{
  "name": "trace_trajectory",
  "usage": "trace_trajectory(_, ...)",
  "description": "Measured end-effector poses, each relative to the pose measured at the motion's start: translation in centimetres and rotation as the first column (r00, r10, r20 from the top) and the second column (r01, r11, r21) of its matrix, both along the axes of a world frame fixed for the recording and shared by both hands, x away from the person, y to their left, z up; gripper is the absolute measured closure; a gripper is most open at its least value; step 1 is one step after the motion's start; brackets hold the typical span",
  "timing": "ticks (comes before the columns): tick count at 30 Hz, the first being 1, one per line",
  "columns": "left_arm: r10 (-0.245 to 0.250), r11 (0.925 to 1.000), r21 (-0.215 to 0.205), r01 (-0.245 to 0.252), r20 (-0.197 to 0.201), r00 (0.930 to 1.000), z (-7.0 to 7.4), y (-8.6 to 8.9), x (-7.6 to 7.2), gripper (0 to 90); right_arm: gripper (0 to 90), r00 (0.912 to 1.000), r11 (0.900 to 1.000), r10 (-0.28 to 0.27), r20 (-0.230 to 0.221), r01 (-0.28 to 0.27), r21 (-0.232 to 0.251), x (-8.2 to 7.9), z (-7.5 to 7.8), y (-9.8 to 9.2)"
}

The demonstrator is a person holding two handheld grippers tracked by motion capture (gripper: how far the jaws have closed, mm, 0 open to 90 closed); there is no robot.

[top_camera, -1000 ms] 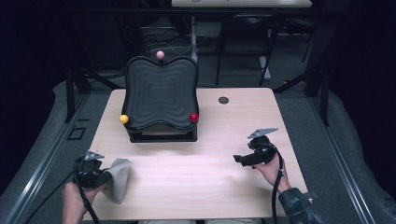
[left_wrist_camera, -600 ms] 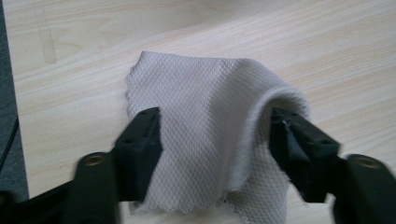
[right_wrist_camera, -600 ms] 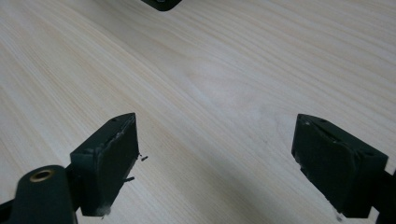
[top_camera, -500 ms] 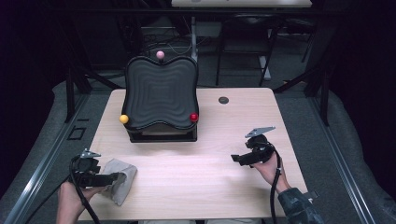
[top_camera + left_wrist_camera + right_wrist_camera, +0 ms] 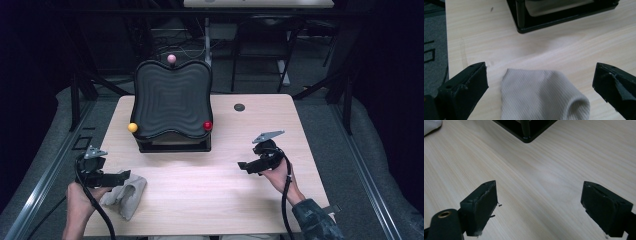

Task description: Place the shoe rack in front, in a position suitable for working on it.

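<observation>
sock [image 5: 126,194]: table [image 5: 210,200] near-left | rack [image 5: 172,107]: behind, mid-table | left claw [image 5: 124,175]: over sock

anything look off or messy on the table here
Only the grey sock stands out: it lies rumpled at the table's near left corner, beside the left gripper, whose jaws have just been opening and stand apart on either side of it without touching. The black stand sits square, nothing spilled or broken.

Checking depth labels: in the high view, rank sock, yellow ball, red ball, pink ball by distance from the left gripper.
From the left gripper:
1. sock, right beneath it at the table's near left.
2. yellow ball, on the black stand's near left corner.
3. red ball, on its near right corner.
4. pink ball, atop the stand's far edge.
</observation>
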State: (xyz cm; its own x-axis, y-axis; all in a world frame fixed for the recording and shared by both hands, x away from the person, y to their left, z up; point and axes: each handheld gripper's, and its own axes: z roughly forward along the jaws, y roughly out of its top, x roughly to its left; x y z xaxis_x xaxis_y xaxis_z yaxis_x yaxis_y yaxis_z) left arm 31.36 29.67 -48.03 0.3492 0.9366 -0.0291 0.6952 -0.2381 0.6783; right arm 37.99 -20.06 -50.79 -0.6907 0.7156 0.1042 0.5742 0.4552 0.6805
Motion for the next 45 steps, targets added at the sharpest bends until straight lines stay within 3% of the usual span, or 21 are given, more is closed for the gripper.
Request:
trace_trajectory(3, 0.009, 1.0, -0.003, -0.009, 0.027, 0.9996, 0.2, 0.0, 0.5, 0.0, 12.8, 0.9999, 1.0, 0.007, 0.008, -0.007, 0.005, 0.3, 0.2, 0.6)
trace_trajectory(9, 0.024, 0.9987, -0.045, -0.022, 0.058, 0.998, 0.7, 0.2, 3.4, 0.0, 12.5, 0.9997, 1.0, 0.014, 0.02, -0.015, 0.023, 2.2, 1.4, 2.6)
trace_trajectory(14, -0.004, 0.9998, -0.019, 0.005, 0.064, 0.9979, 1.3, -0.7, 5.7, 0.9, 13.7, 0.9984, 1.0, 0.016, 0.055, -0.017, 0.022, 3.9, 2.9, 4.4)
trace_trajectory(19, -0.008, 0.9999, -0.013, 0.009, 0.11, 0.9939, 2.1, -1.6, 7.5, 15.4, 20.7, 0.9955, 0.999, 0.022, 0.092, -0.025, 0.032, 5.4, 4.4, 6.5)
trace_trajectory(23, -0.017, 0.9998, 0.013, 0.016, 0.119, 0.9928, 2.4, -2.4, 8.8, 21.9, 31.5, 0.9925, 0.999, 0.039, 0.116, -0.042, 0.019, 6.1, 5.0, 8.4)
trace_trajectory(27, -0.009, 0.9999, 0.006, 0.008, 0.161, 0.987, 2.6, -2.7, 9.7, 29.2, 37.7, 0.9905, 0.998, 0.042, 0.131, -0.047, 0.034, 6.8, 5.5, 9.8)
trace_trajectory(30, -0.013, 0.9996, 0.027, 0.008, 0.183, 0.983, 2.4, -2.9, 10.2, 36.9, 43.1, 0.9899, 0.999, 0.044, 0.135, -0.048, 0.026, 7.3, 5.7, 10.8)
trace_trajectory(35, -0.017, 0.9977, 0.068, 0.005, 0.183, 0.983, 2.0, -3.2, 11.0, 47.1, 51.2, 0.9897, 0.999, 0.035, 0.139, -0.034, -0.006, 8.1, 5.5, 11.7)
trace_trajectory(41, -0.014, 0.9977, 0.068, 0.002, 0.185, 0.9827, 1.8, -3.0, 11.3, 56.8, 57.4, 0.9887, 0.999, 0.044, 0.143, -0.04, -0.028, 8.3, 5.1, 12.2)
trace_trajectory(42, -0.018, 0.9976, 0.069, 0.005, 0.187, 0.9823, 1.7, -2.9, 11.3, 58.5, 58.4, 0.9886, 0.997, 0.07, 0.133, -0.072, 0.009, 8.5, 5.0, 12.2)
trace_trajectory(43, -0.022, 0.998, 0.062, 0.01, 0.186, 0.9823, 1.7, -2.8, 11.4, 59.1, 58.7, 0.9882, 0.999, 0.037, 0.149, -0.036, -0.016, 8.4, 5.0, 12.3)
trace_trajectory(45, -0.024, 0.9991, 0.039, 0.017, 0.188, 0.9818, 1.6, -2.6, 11.4, 59.5, 59.5, 0.989, 0.999, 0.045, 0.14, -0.045, -0.007, 8.5, 4.9, 12.1)
